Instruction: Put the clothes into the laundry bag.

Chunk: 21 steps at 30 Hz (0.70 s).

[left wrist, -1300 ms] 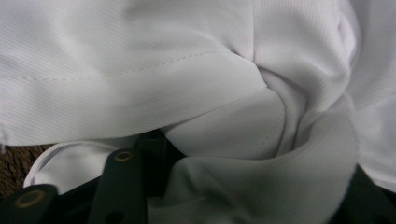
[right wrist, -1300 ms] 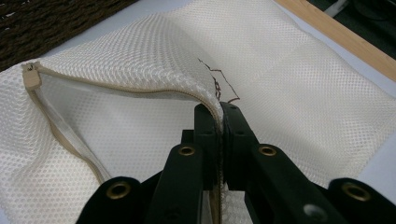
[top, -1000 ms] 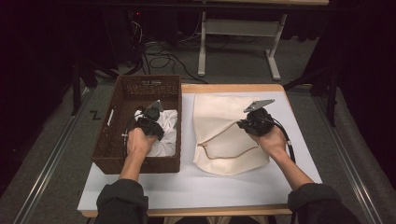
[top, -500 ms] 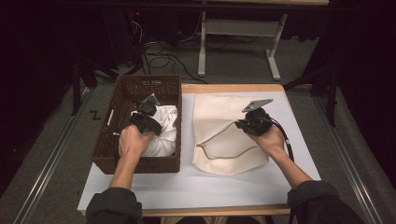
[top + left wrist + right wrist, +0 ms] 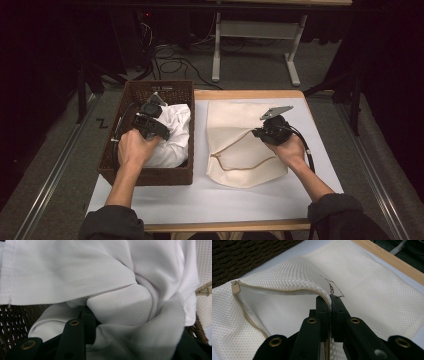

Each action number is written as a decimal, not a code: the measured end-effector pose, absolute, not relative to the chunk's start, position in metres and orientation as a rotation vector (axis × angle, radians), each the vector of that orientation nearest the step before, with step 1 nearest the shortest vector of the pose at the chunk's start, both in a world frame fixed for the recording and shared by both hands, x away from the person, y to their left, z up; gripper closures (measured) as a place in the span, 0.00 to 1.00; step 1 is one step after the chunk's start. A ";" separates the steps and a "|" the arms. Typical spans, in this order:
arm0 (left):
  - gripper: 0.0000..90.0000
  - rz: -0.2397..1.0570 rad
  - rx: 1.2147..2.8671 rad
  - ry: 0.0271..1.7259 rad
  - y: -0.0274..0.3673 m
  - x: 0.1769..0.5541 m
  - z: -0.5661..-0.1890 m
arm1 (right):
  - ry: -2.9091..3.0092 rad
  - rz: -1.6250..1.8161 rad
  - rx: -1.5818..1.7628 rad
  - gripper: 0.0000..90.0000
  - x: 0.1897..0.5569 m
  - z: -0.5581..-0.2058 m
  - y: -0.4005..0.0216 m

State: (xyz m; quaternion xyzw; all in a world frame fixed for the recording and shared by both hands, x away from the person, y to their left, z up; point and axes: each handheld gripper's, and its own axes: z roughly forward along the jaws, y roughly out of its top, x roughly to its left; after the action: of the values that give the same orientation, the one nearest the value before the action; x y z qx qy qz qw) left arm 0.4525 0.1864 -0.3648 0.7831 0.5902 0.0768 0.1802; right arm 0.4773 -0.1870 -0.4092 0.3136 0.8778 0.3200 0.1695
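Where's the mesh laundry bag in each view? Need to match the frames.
High view: mesh bag right of centre, flat on the table.
Left gripper view: a strip at the right edge, behind the white garment.
Right gripper view: fills most of the frame.
Shared landmark: the wicker basket.

We look down on a table (image 5: pixel 150 205) with a white top and a pale wooden edge (image 5: pixel 240 94), standing on a grey carpeted floor (image 5: pixel 65 150) that has metal rails (image 5: pixel 47 175) running along both sides of it and a small black mark (image 5: pixel 102 123) near the left rail. Beyond the table we see a second table's light grey legs and crossbar (image 5: pixel 250 45), with black and white cables (image 5: pixel 167 62) lying tangled on the floor just beside them. The room around us is dark, black at the far edge and at both sides, and the light falls mostly on the tabletop and the carpet near it.
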 end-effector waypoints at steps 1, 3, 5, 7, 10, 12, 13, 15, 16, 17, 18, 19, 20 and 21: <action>0.63 0.210 2.210 1.663 0.187 0.452 -0.364 | 2.495 0.909 0.891 0.97 0.477 -0.409 -0.187; 0.63 0.202 2.211 1.650 0.187 0.449 -0.360 | 2.492 0.909 0.892 0.97 0.477 -0.409 -0.187; 0.63 0.203 2.214 1.634 0.187 0.447 -0.356 | 2.497 0.900 0.886 0.97 0.478 -0.409 -0.187; 0.63 0.199 2.213 1.619 0.186 0.444 -0.352 | 2.498 0.900 0.887 0.97 0.478 -0.410 -0.187; 0.63 0.203 2.215 1.600 0.183 0.441 -0.346 | 2.497 0.899 0.890 0.97 0.478 -0.410 -0.186; 0.63 0.208 2.217 1.573 0.180 0.439 -0.340 | 2.497 0.900 0.888 0.97 0.477 -0.409 -0.186; 0.63 0.211 2.212 1.567 0.179 0.439 -0.337 | 2.497 0.896 0.889 0.97 0.477 -0.409 -0.186; 0.63 0.205 2.211 1.527 0.173 0.436 -0.331 | 2.496 0.896 0.887 0.97 0.478 -0.410 -0.186; 0.63 0.205 2.211 1.527 0.173 0.436 -0.331 | 2.496 0.896 0.887 0.97 0.478 -0.410 -0.186; 0.63 0.207 2.216 1.515 0.170 0.435 -0.328 | 2.497 0.895 0.890 0.97 0.478 -0.410 -0.186; 0.63 0.205 2.222 1.505 0.168 0.435 -0.327 | 2.497 0.895 0.892 0.97 0.478 -0.409 -0.186; 0.63 0.199 2.222 1.501 0.167 0.435 -0.326 | 2.496 0.898 0.891 0.97 0.477 -0.409 -0.186; 0.63 0.187 2.219 1.488 0.165 0.434 -0.324 | 2.498 0.897 0.889 0.97 0.477 -0.409 -0.186; 0.63 0.181 2.216 1.477 0.163 0.434 -0.323 | 2.494 0.899 0.883 0.97 0.477 -0.409 -0.186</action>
State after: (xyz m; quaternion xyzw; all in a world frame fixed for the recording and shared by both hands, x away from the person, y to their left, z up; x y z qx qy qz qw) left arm 0.4339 0.1634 -0.3225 0.8071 0.5380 0.0659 0.2341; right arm 0.4774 -0.1864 -0.4088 0.3113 0.8791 0.3169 0.1728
